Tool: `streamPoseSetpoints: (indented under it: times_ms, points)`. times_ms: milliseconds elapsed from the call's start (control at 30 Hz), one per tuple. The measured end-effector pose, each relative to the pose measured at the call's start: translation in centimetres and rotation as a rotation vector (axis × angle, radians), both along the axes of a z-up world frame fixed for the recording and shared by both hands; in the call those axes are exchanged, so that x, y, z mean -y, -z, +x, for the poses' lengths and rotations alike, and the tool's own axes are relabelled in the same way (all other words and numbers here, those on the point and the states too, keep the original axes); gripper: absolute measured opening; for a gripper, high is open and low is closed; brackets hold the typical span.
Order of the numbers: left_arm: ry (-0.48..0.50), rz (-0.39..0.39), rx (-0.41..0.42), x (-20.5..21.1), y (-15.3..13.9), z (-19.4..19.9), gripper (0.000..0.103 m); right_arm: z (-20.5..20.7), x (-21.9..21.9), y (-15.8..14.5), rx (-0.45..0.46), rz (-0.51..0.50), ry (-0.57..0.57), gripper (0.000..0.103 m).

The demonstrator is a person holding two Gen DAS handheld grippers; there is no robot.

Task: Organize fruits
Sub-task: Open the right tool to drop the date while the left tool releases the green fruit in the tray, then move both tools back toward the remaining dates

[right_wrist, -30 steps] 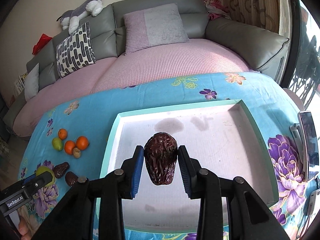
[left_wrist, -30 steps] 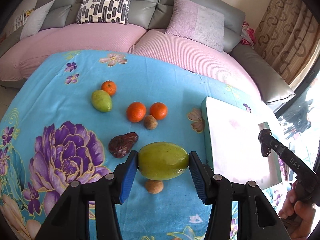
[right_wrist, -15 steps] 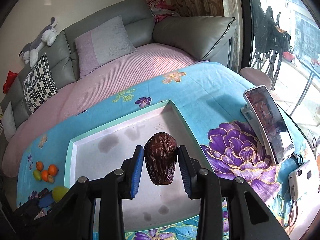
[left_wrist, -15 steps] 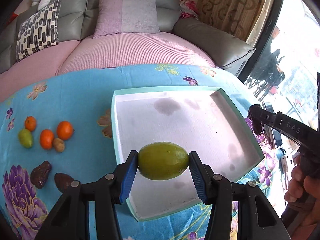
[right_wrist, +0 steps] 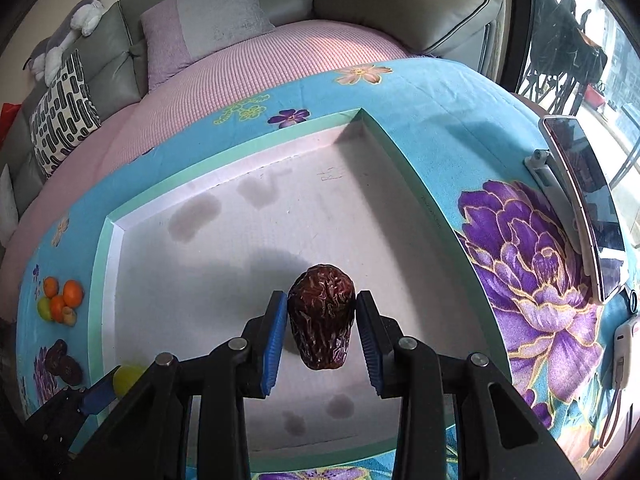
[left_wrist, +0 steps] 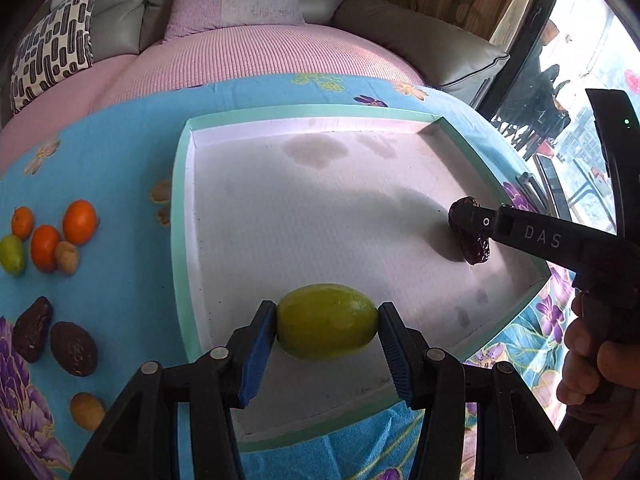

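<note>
**Fruits: both carried pieces now low over the tray**

The green fruit [left_wrist: 327,321] is pinched end to end between the jaws of the left gripper [left_wrist: 327,334], hanging over the near-left part of the tray [left_wrist: 181,216]. The wrinkled dark date [right_wrist: 321,326] is in the right gripper [right_wrist: 322,338], whose jaws press on its two sides, over the near-right part of the tray.

A second ago the left gripper held its fruit above the loose pile left of the tray; half a second ago it had swung over the tray's near edge, and now the tray floor fills its view — it has come in and down. The right gripper has likewise dropped: in the left wrist view the date sits just above its own shadow on the white floor, though whether it touches I cannot tell.

For the task this looks like the end of the carry and the start of placing. Neither piece is released yet, and the tray floor holds only stains.

Left of the tray, on the blue flowered cloth covering the surface, wait three oranges [left_wrist: 79,222], a small green fruit [left_wrist: 12,253], two dark dates [left_wrist: 73,348] and two small tan fruits [left_wrist: 66,257] — most of the sorting remains.
</note>
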State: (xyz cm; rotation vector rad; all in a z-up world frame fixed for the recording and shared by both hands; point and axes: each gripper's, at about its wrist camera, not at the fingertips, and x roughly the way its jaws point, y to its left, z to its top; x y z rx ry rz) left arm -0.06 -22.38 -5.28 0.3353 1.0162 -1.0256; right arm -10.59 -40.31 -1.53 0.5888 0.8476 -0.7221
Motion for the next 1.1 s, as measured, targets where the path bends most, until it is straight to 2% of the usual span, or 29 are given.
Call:
streamPoseSetpoints:
  times_ms: [100,133,167,233,367,400,433,500,533,733,900,1100]
  points:
    - [-0.001,-0.002,0.001,-0.1,-0.2,0.0,0.056,0.0,-0.1,-0.1,-0.002,-0.002,0.004,0.037]
    - [-0.001,-0.005,0.005,-0.2,-0.4,0.0,0.059,-0.1,0.0,-0.1,0.001,-0.005,0.007,0.037]
    - [0.000,-0.010,0.008,-0.3,-0.6,0.1,0.066,-0.1,0.0,-0.2,0.006,-0.005,0.007,0.038]
    - [-0.001,-0.025,0.009,-0.4,-1.1,0.2,0.077,-0.3,0.0,-0.4,0.017,-0.006,0.014,0.053]
    - [-0.004,-0.063,0.000,-0.9,-2.4,0.6,0.078,-0.6,-0.2,-1.3,0.042,-0.029,0.014,0.056]
    - [-0.009,-0.073,-0.003,-1.1,-2.7,0.8,0.078,-0.6,-0.3,-1.5,0.052,-0.036,0.013,0.060]
    - [-0.017,-0.082,-0.005,-1.4,-3.1,1.1,0.080,-0.7,-0.4,-1.7,0.061,-0.043,0.012,0.069]
    - [-0.048,-0.088,0.001,-2.2,-3.7,1.9,0.094,-0.8,-0.5,-2.0,0.081,-0.060,0.012,0.083]
    - [-0.075,-0.091,0.008,-2.6,-4.0,2.5,0.103,-0.8,-0.6,-2.1,0.086,-0.067,0.008,0.087]
    - [-0.308,-0.138,0.028,-7.9,-5.2,7.9,0.103,-0.3,-1.0,-2.1,0.107,-0.094,-0.019,0.094]
    - [-0.519,-0.118,0.057,-12.9,-4.6,11.9,0.103,0.3,-2.2,-2.6,0.160,-0.137,-0.054,0.094]
    - [-0.695,-0.054,0.150,-17.1,-3.7,14.3,0.103,2.1,-3.8,-2.4,0.192,-0.136,-0.122,0.094]
